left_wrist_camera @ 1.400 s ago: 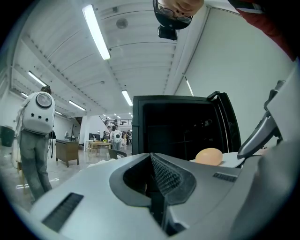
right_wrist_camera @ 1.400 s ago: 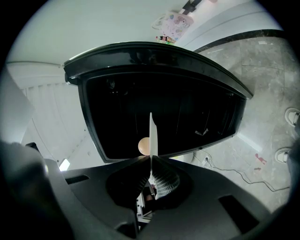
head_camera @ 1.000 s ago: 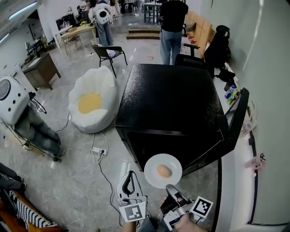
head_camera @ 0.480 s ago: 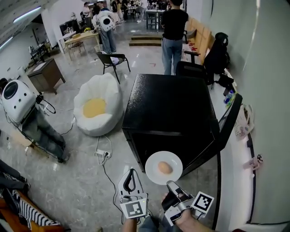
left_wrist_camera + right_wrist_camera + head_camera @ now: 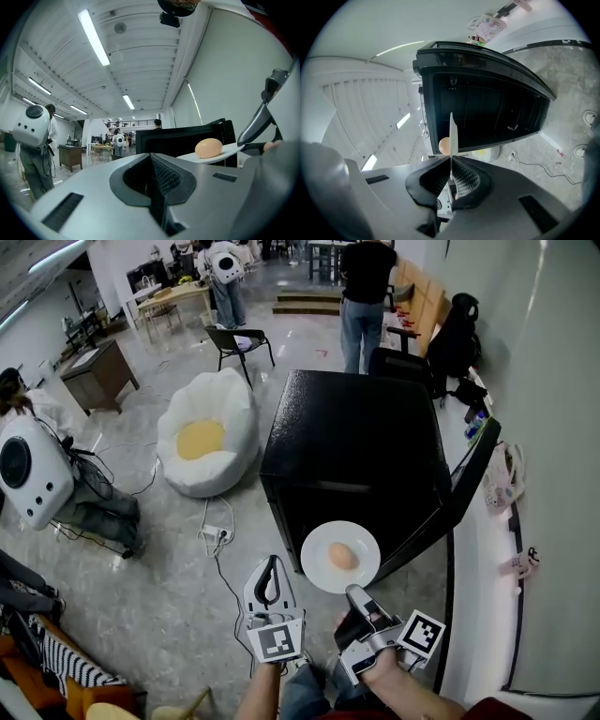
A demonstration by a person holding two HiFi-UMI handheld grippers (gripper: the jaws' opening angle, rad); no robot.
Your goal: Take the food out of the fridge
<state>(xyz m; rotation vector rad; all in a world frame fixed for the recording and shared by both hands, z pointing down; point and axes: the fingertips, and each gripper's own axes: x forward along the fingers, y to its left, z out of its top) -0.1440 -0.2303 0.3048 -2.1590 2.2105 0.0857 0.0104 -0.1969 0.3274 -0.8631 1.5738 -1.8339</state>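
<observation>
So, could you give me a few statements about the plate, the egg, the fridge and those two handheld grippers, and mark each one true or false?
1. The right gripper is clamped on the rim of the white plate. True.
2. The left gripper grips the plate too. False: its jaws are together on nothing, and it sits off to the plate's side.
3. One egg lies on the plate. True.
4. The fridge door is closed. False: it stands open, and the right gripper view looks into the dark inside.
5. The plate sits on top of the fridge. False: it is held in the air in front of it.
</observation>
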